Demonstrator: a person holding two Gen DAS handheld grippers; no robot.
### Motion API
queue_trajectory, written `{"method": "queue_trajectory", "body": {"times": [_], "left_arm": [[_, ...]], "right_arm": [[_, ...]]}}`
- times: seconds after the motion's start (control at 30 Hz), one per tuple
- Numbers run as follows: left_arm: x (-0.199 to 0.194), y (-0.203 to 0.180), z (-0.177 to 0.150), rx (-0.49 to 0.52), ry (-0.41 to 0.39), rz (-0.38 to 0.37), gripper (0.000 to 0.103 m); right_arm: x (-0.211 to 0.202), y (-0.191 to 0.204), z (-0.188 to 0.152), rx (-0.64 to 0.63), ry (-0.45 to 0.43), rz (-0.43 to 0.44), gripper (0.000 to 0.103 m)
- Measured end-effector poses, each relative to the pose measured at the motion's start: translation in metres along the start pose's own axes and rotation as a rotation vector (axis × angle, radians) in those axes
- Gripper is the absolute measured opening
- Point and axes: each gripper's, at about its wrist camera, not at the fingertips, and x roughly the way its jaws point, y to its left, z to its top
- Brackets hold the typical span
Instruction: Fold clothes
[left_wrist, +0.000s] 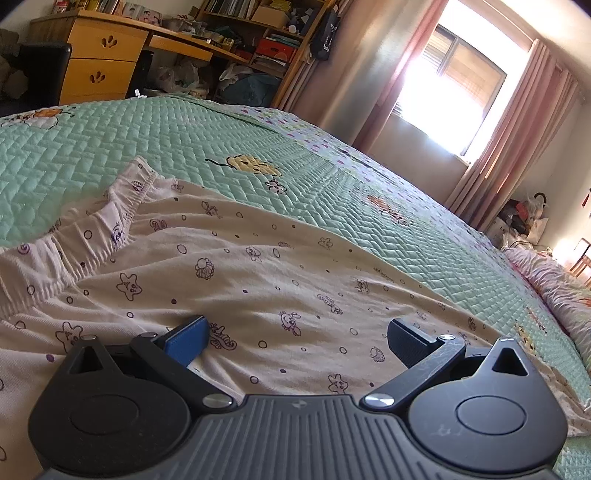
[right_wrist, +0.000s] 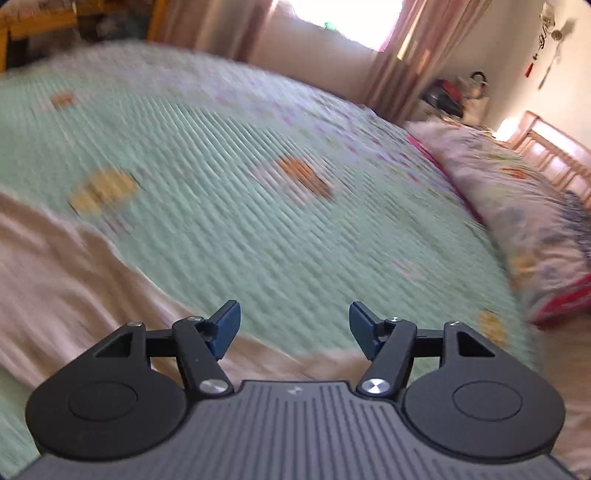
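Pale pink pyjama trousers (left_wrist: 258, 273) with small purple cartoon prints lie spread on a green quilted bedspread (left_wrist: 155, 140). Their gathered elastic waistband (left_wrist: 110, 221) is at the left in the left wrist view. My left gripper (left_wrist: 299, 343) hovers low over the cloth with its jaws wide apart and nothing between them. The right wrist view is blurred. There my right gripper (right_wrist: 293, 328) is open over the near edge of the pink cloth (right_wrist: 74, 280), with only bedspread (right_wrist: 258, 184) beyond its fingertips.
A wooden desk with drawers (left_wrist: 103, 55) and cluttered shelves (left_wrist: 258, 33) stand beyond the bed's far side. A bright window with pink curtains (left_wrist: 509, 147) is at the right. A floral pillow (right_wrist: 517, 206) lies along the bed's right side, with bags (right_wrist: 454, 96) in the corner.
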Motion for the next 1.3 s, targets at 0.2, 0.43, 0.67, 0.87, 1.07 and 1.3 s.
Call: {"method": "queue_trajectory", "body": {"times": [0.2, 0.43, 0.67, 0.87, 1.07, 1.3], "left_arm": [[0.0, -0.001, -0.001, 0.008, -0.005, 0.006, 0.102], [0.0, -0.001, -0.001, 0.01, -0.008, 0.008, 0.102], [0.0, -0.001, -0.002, 0.009, -0.01, 0.008, 0.102], [0.001, -0.001, -0.001, 0.009, -0.011, 0.009, 0.102], [0.0, 0.0, -0.002, 0.003, -0.014, 0.004, 0.102], [-0.001, 0.0, -0.002, -0.001, -0.016, 0.002, 0.102]], "right_arm": [[0.024, 0.011, -0.013, -0.135, -0.019, 0.089, 0.067], [0.052, 0.019, -0.011, -0.272, 0.035, 0.252, 0.066], [0.069, -0.002, -0.005, -0.174, 0.124, 0.441, 0.066], [0.069, -0.006, 0.0, -0.12, 0.175, 0.518, 0.036], [0.043, 0.019, -0.004, -0.221, 0.117, 0.448, 0.004], [0.059, 0.023, -0.001, -0.221, 0.045, 0.213, 0.005]]}}
